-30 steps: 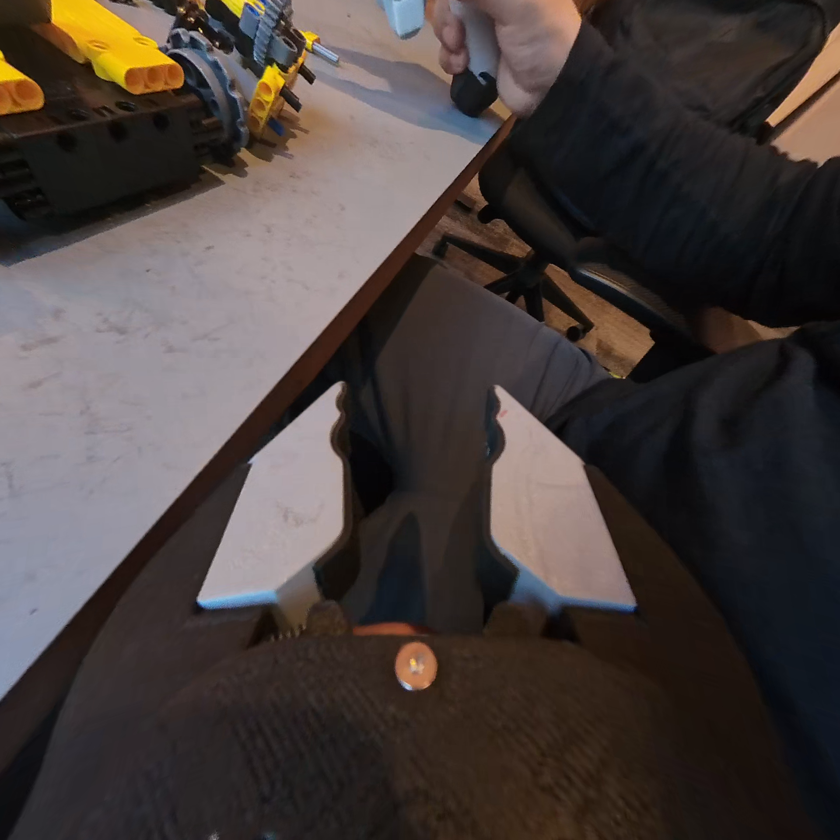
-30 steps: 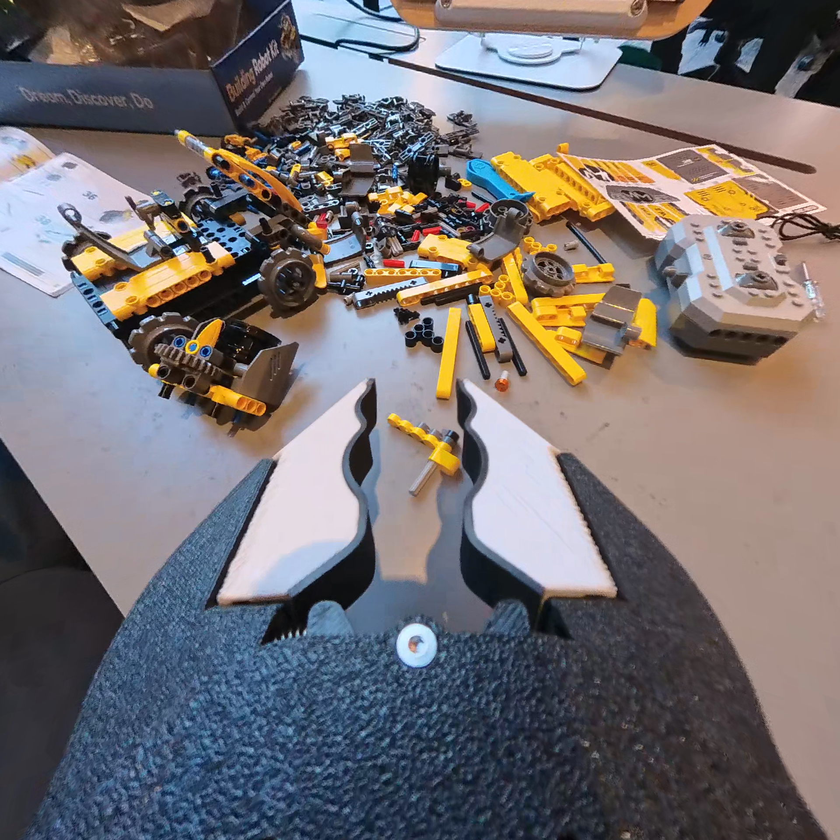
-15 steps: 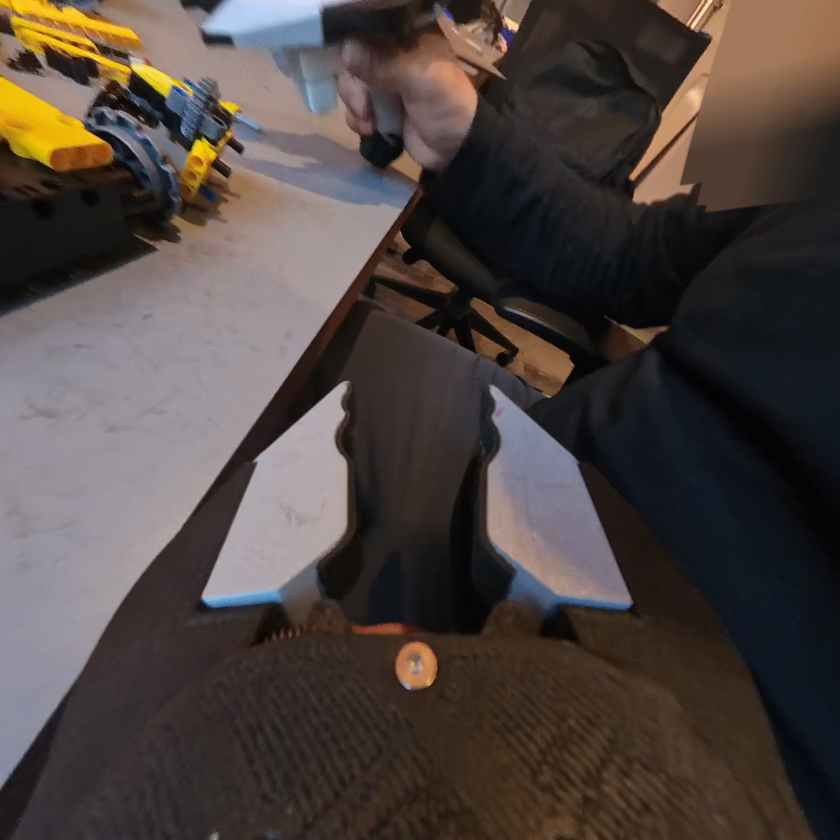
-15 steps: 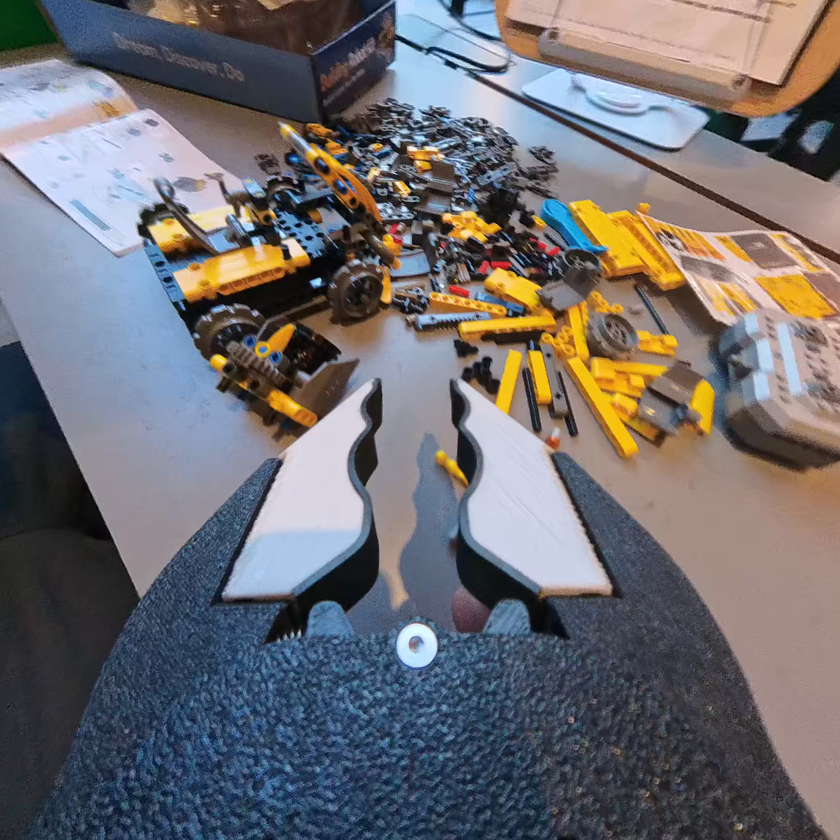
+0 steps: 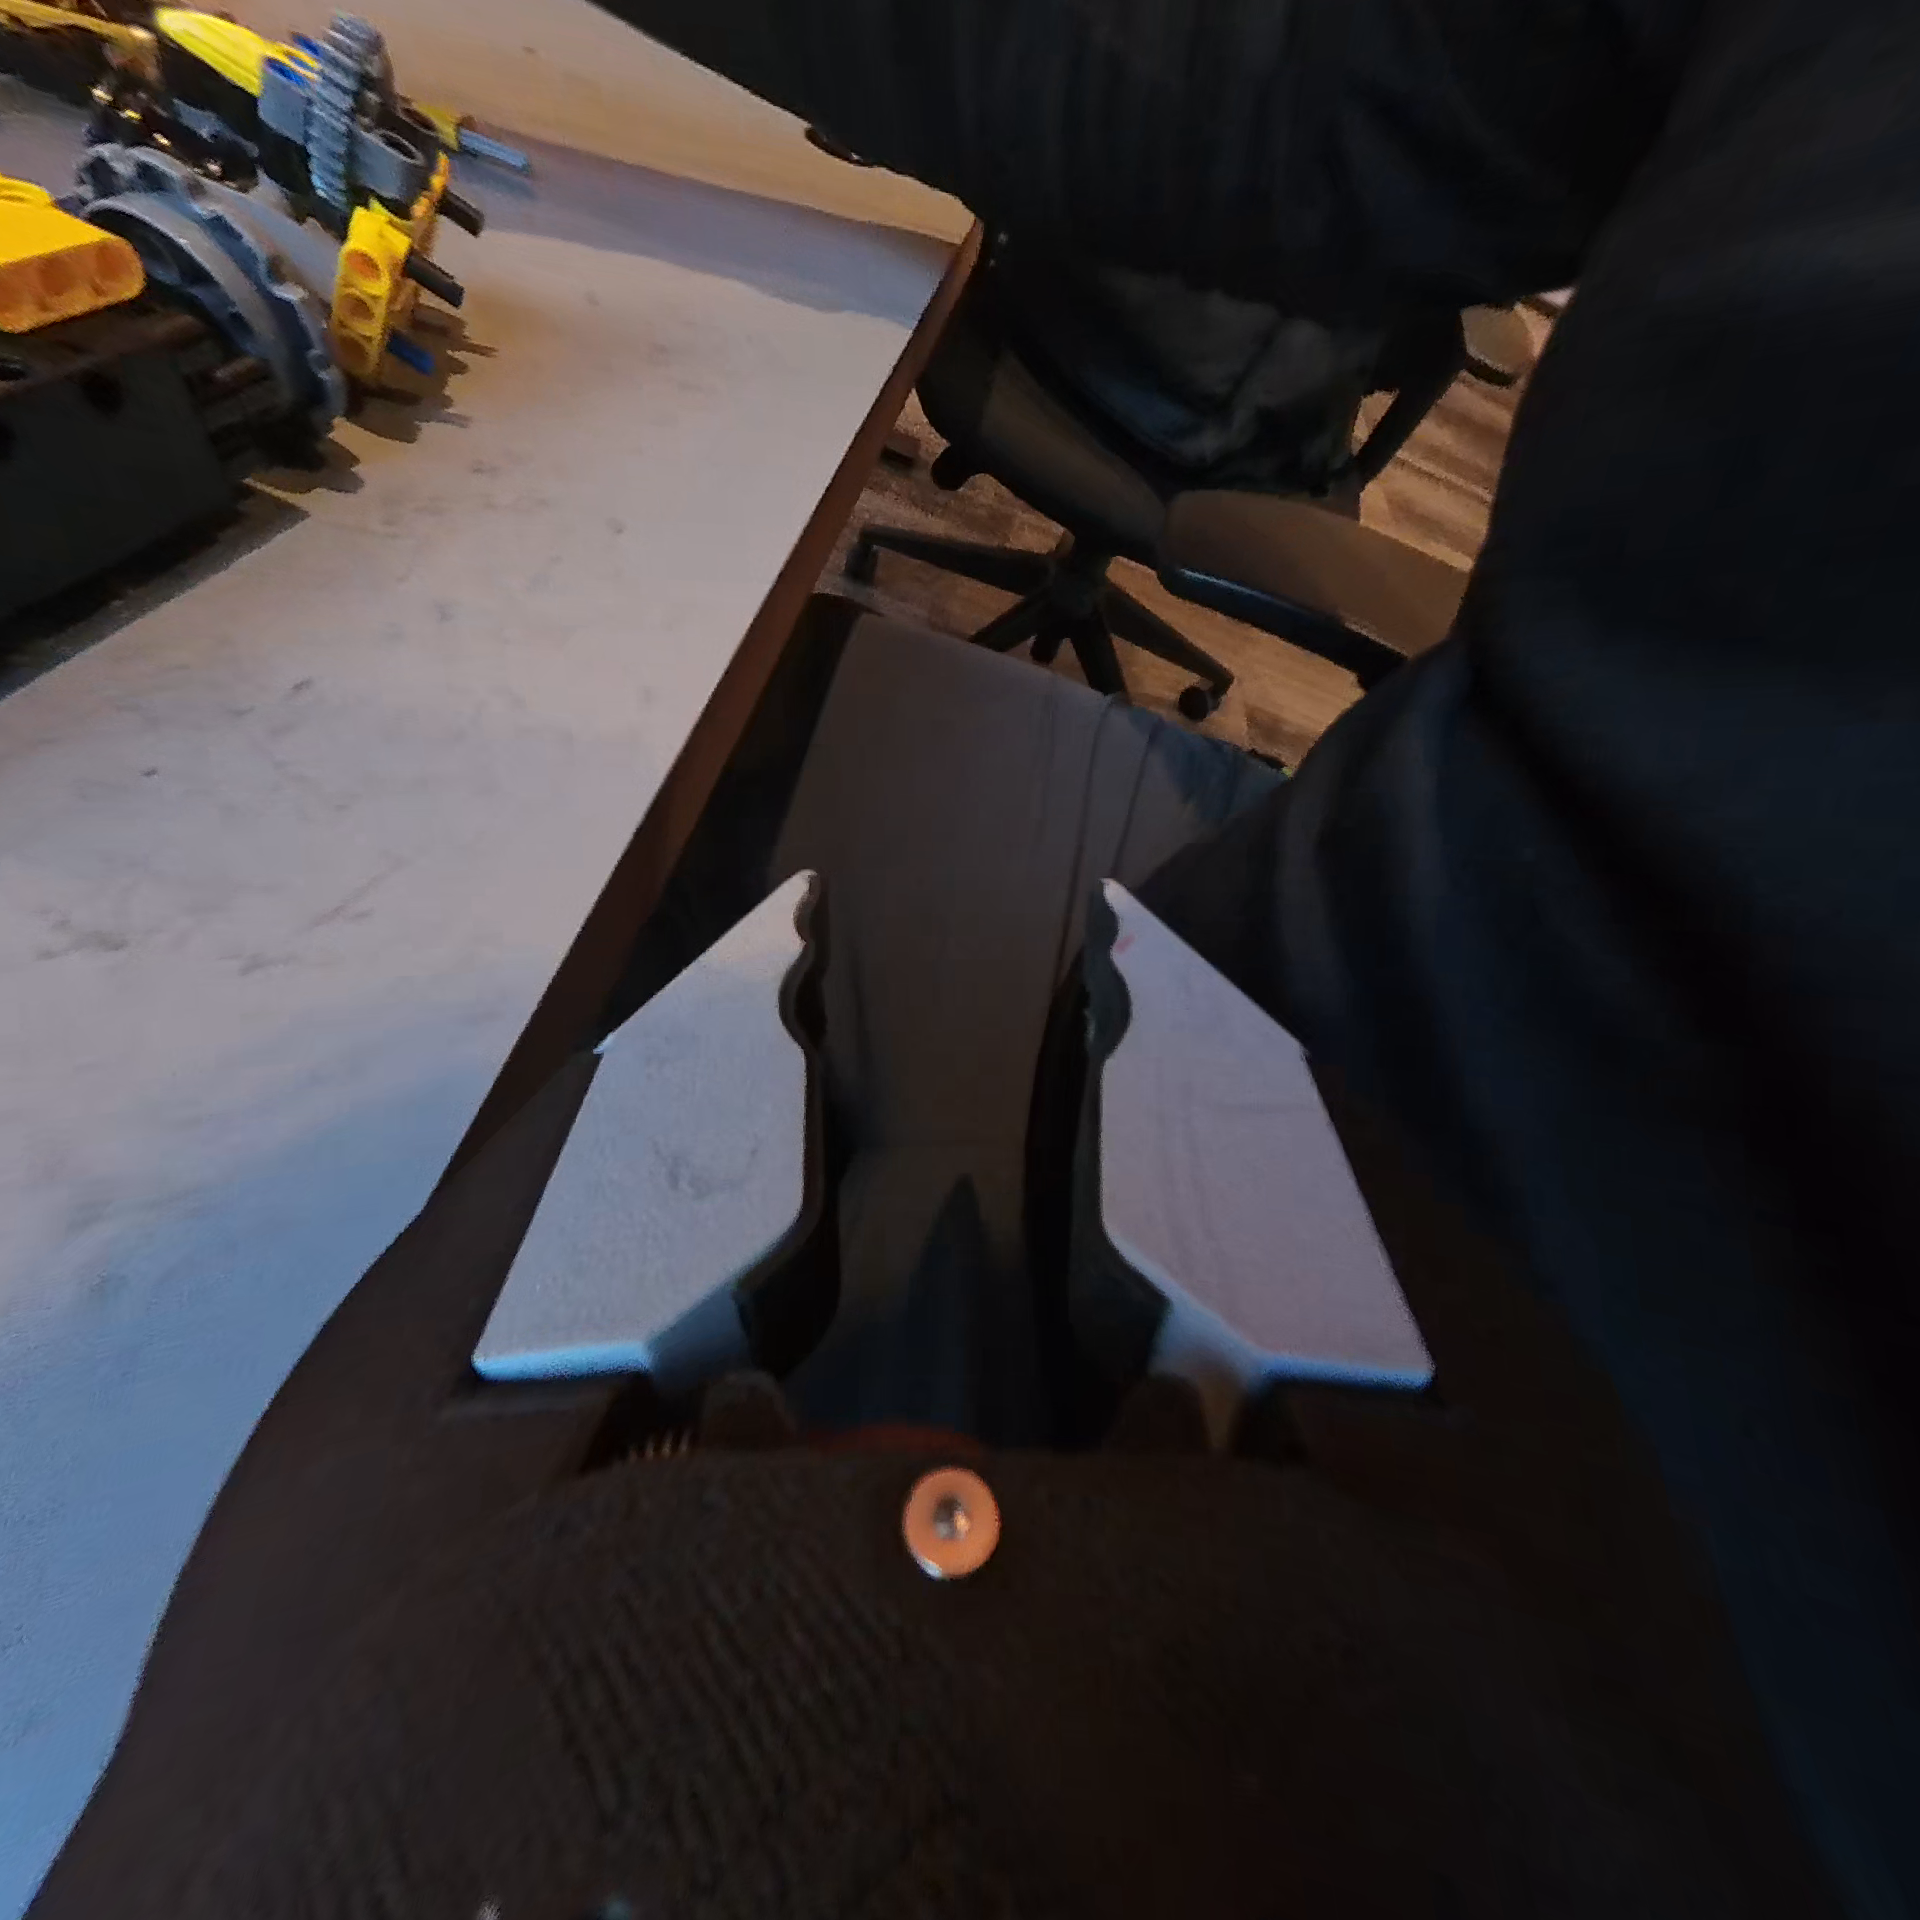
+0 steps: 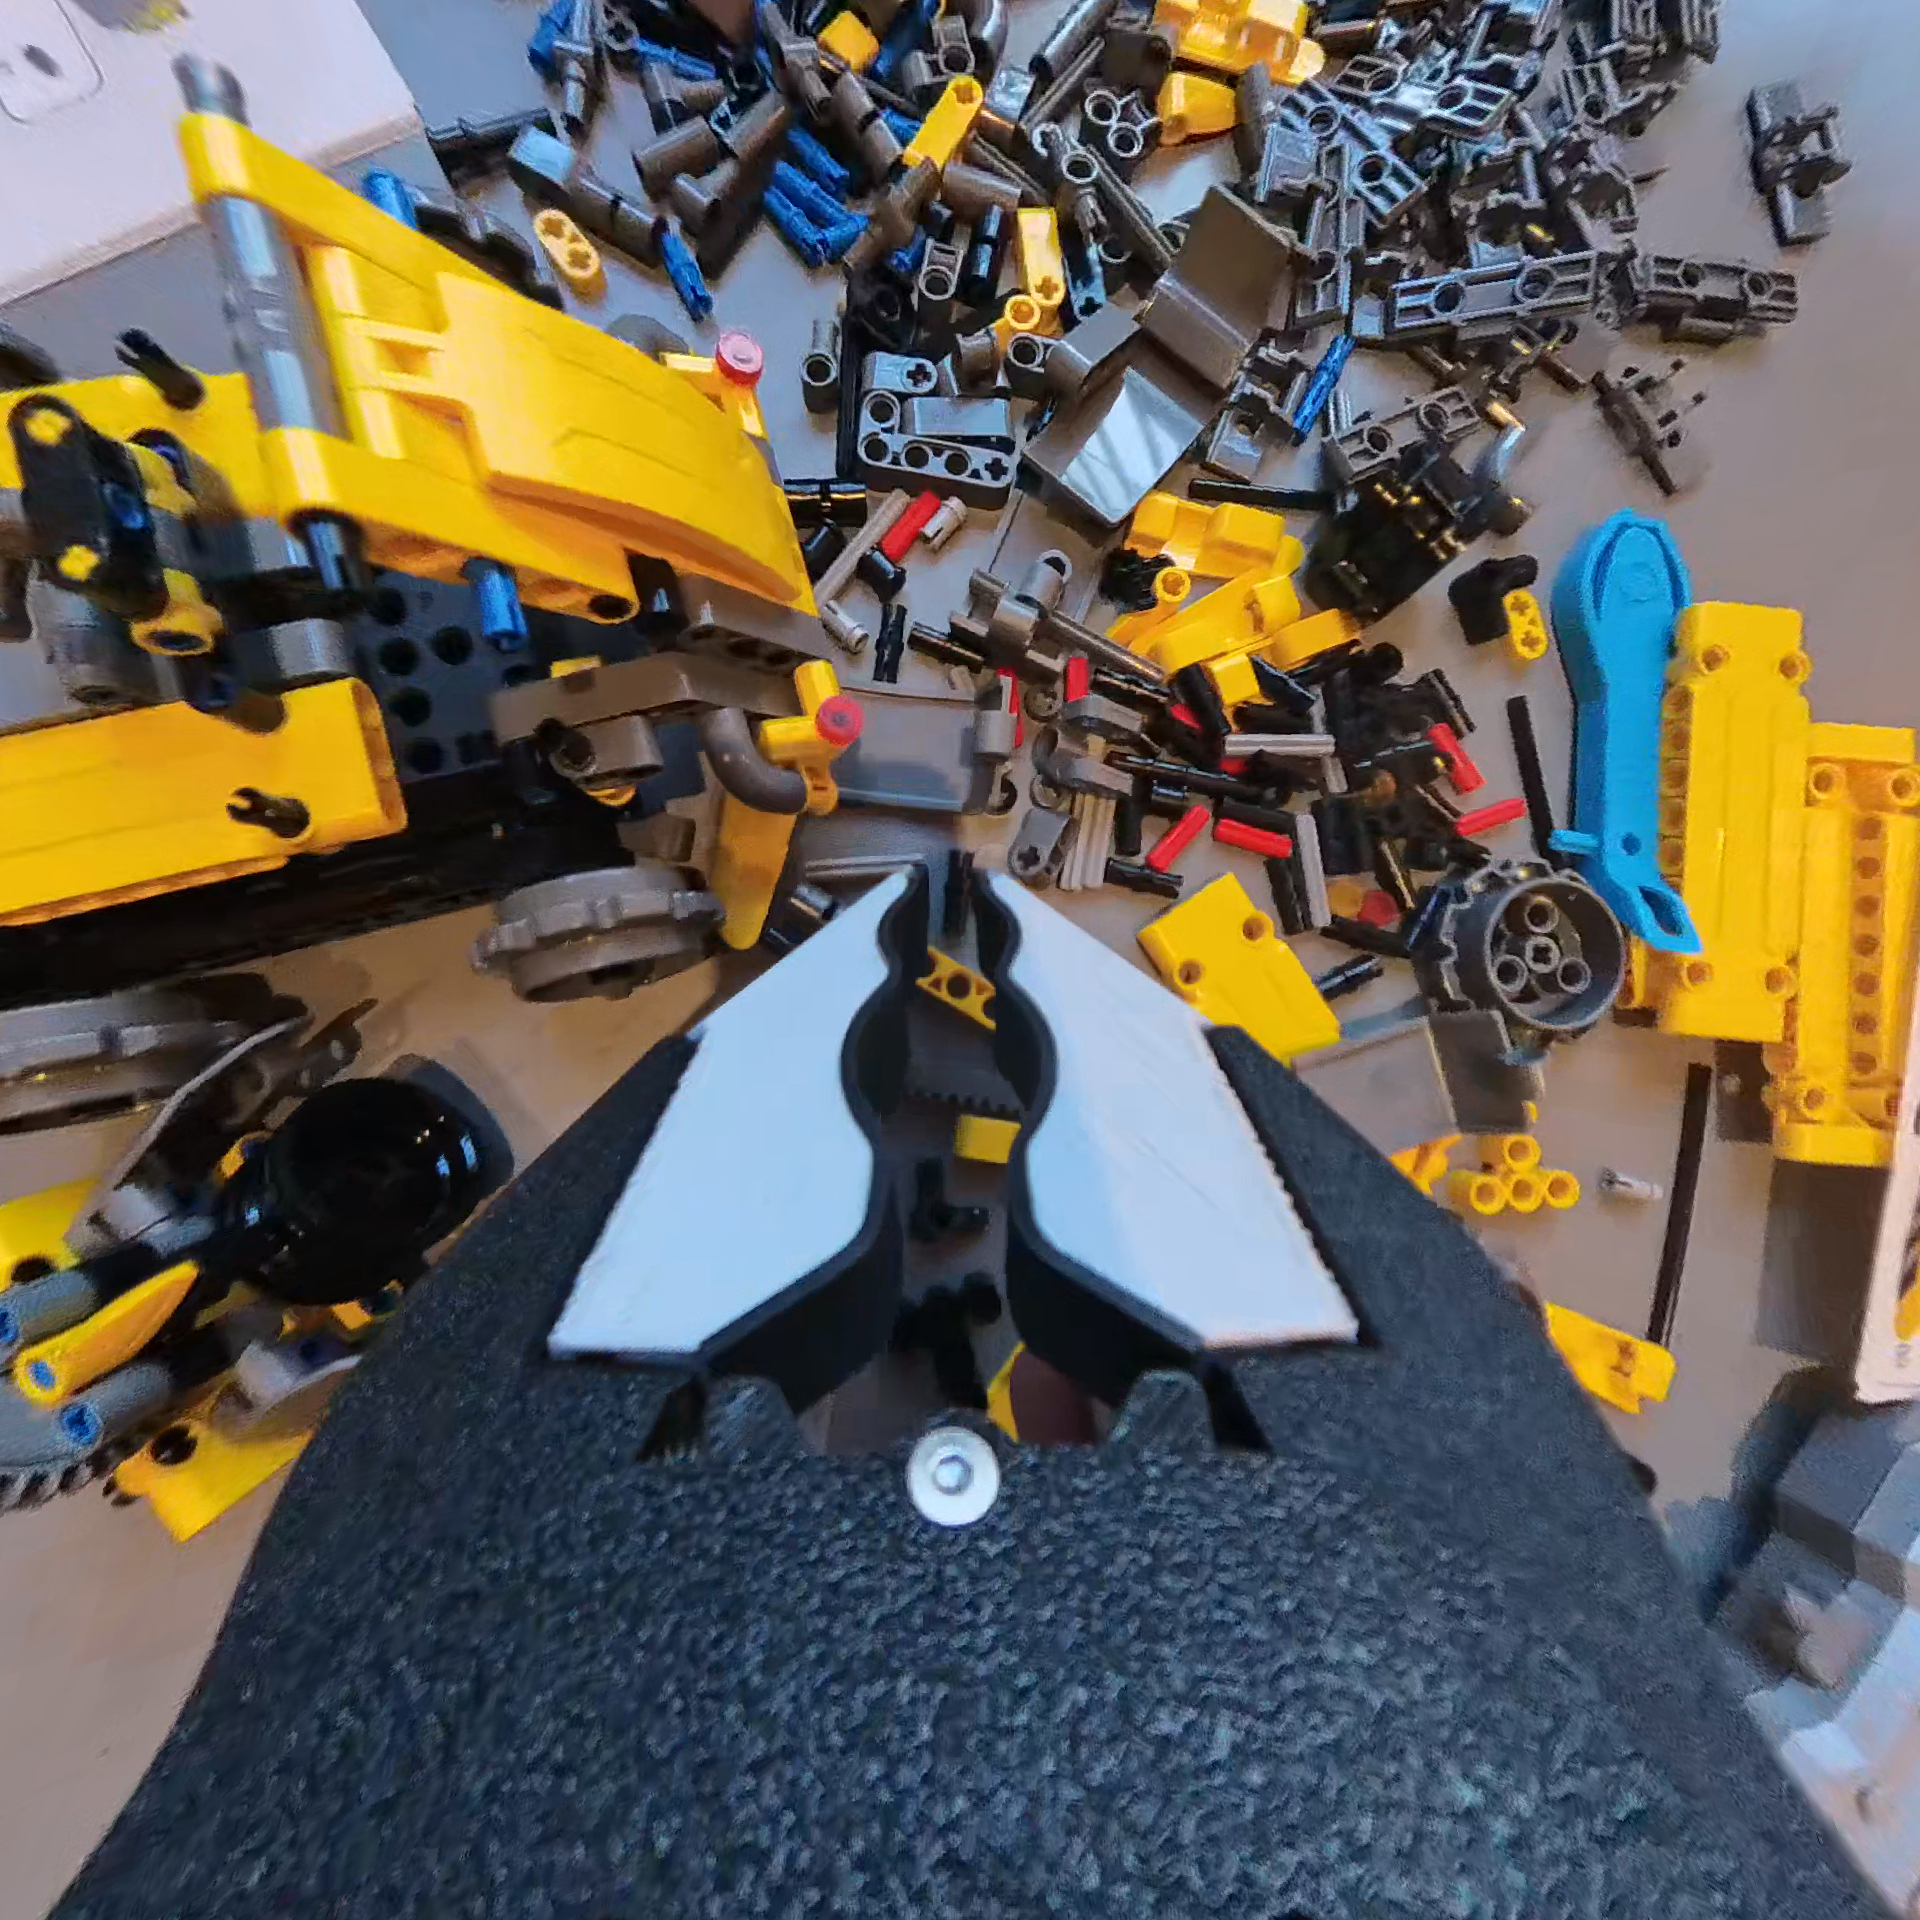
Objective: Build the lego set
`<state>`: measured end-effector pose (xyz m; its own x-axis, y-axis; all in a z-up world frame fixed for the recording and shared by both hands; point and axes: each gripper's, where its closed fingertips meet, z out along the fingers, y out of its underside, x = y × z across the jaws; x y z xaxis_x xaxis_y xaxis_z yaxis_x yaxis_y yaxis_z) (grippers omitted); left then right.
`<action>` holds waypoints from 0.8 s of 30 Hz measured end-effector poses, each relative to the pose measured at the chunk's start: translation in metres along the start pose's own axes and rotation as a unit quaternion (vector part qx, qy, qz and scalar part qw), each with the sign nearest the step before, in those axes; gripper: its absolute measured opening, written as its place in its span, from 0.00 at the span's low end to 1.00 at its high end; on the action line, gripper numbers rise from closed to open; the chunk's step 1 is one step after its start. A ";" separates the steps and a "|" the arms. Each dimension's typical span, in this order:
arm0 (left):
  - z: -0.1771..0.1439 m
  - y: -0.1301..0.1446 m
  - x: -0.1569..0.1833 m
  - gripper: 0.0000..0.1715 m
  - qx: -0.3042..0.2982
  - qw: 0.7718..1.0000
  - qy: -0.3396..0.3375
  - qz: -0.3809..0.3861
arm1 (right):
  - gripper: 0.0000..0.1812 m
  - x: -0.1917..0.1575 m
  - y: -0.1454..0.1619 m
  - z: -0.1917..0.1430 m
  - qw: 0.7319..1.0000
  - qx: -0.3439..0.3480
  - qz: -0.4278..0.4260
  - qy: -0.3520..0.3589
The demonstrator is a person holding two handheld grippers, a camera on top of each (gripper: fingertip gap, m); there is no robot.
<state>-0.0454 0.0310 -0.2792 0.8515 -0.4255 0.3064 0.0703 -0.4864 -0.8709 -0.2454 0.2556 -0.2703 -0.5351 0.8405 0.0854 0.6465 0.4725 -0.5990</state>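
Note:
My right gripper is low over a pile of loose yellow, black and grey building-toy pieces, right next to the yellow and black vehicle model. Its jaws stand almost together. A thin black piece sits between the tips, with a small yellow holed piece just behind it; I cannot tell whether either is gripped. My left gripper is open and empty. It hangs off the grey table's front edge, over the person's lap.
A blue tool and a yellow beam block lie to the right. A grey wheel hub lies near them. A second small model sits at the lower left. An office chair stands beyond the table edge. The vehicle's end shows in the left wrist view. My hands' fingertips stand some 30 centimetres from each other. My right gripper is the nearer one to the grey wheel hub: about 11 centimetres, against 40 centimetres.
My right gripper has moved forward and down into the piece pile, and its jaws have closed to a narrow gap. My left gripper has stayed open off the table edge; the person's arm now crosses above it.

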 end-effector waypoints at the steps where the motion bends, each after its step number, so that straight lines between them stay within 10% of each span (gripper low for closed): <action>1: -0.003 -0.001 0.000 0.28 0.005 1.000 0.000 -0.007 | 0.04 -0.001 -0.001 0.003 1.000 -0.005 0.000 -0.003; 24: -0.008 0.000 0.007 0.27 -0.003 1.000 -0.009 -0.006 | 0.00 -0.018 0.004 -0.061 0.998 0.037 0.046 0.028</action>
<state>-0.0437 0.0222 -0.2742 0.8601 -0.4061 0.3089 0.0763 -0.4961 -0.8649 -0.1994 0.2583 -0.2260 -0.4426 0.8939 0.0708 0.6488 0.3738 -0.6629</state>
